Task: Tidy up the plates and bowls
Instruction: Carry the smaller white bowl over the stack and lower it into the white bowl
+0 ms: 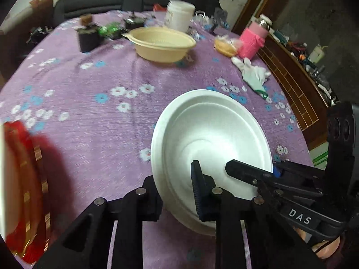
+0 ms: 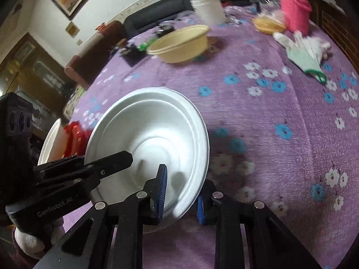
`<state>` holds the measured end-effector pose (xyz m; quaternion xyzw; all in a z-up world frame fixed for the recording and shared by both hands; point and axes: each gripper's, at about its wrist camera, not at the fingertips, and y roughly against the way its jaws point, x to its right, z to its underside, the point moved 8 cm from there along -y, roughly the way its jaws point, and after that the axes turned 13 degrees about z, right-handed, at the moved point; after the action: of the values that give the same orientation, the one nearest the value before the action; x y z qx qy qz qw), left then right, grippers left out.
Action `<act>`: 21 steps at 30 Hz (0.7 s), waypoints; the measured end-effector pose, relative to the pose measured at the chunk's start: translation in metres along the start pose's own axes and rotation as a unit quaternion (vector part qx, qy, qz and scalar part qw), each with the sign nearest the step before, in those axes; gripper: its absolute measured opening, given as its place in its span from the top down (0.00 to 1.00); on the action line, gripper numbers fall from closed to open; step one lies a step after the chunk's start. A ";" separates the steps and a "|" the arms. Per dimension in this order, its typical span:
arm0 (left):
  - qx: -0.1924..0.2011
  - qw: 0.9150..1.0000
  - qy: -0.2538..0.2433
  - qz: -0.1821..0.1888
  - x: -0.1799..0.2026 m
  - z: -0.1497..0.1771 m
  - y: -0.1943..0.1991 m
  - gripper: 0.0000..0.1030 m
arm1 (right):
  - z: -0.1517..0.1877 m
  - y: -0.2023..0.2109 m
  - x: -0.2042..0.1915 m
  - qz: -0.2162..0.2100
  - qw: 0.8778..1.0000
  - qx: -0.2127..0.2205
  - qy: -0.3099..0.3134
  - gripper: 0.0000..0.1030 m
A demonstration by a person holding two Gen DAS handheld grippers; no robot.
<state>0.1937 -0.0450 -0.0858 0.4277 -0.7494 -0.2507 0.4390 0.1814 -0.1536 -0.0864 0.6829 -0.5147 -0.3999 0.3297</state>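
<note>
A white foam bowl [image 1: 211, 139] is held tilted above the purple flowered tablecloth [image 1: 94, 116]. My left gripper [image 1: 177, 192] straddles its near left rim, one finger inside and one outside. My right gripper [image 2: 181, 192] straddles the opposite rim of the same bowl [image 2: 152, 134] the same way, and its finger [image 1: 244, 172] also shows in the left wrist view. A cream bowl [image 1: 161, 43] sits further back on the table and shows in the right wrist view too [image 2: 179, 44]. A white plate [image 2: 48, 141] and red dishes [image 1: 20, 179] sit at the left edge.
A white bucket [image 1: 179, 15], a pink knit-covered bottle [image 1: 252, 39], a bag of food [image 1: 225, 44], a white and green glove [image 1: 253, 74] and dark clutter [image 1: 89, 35] lie along the far side. A wooden cabinet [image 1: 298, 89] stands to the right.
</note>
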 end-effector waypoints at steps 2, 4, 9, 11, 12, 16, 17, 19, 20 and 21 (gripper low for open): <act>0.014 1.000 0.005 -0.002 -0.004 0.003 0.016 0.79 | -0.001 0.010 -0.019 -0.003 1.000 0.009 0.015 0.77; 0.032 0.999 0.013 -0.005 -0.011 0.006 0.039 0.79 | -0.002 0.017 -0.036 -0.009 1.000 0.016 0.025 0.77; 0.078 0.996 0.032 -0.016 -0.034 0.011 0.097 0.79 | -0.006 0.037 -0.090 -0.030 0.997 0.036 0.063 0.76; 0.096 0.994 0.037 -0.025 -0.045 0.013 0.121 0.79 | -0.008 0.044 -0.117 -0.040 0.995 0.043 0.080 0.76; 0.106 0.993 0.039 -0.032 -0.051 0.014 0.133 0.79 | -0.009 0.045 -0.127 -0.044 0.994 0.045 0.086 0.76; 0.132 0.988 0.054 -0.058 -0.079 0.017 0.169 0.77 | -0.011 0.049 -0.175 -0.062 0.990 0.050 0.114 0.76; 0.136 0.987 0.059 -0.063 -0.086 0.018 0.175 0.77 | -0.011 0.048 -0.189 -0.066 0.989 0.049 0.121 0.76; 0.142 0.984 0.073 -0.074 -0.103 0.022 0.187 0.76 | -0.011 0.043 -0.213 -0.073 0.988 0.043 0.132 0.76; 0.143 0.984 0.078 -0.078 -0.110 0.024 0.190 0.76 | -0.011 0.040 -0.221 -0.076 0.987 0.039 0.136 0.76; 0.143 0.983 0.085 -0.082 -0.118 0.026 0.193 0.76 | -0.011 0.036 -0.231 -0.080 0.987 0.032 0.139 0.76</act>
<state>0.1192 0.1549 -0.0064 0.5657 -0.7000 -0.1391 0.4131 0.1406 0.0609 -0.0029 0.7812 -0.4200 -0.3096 0.3429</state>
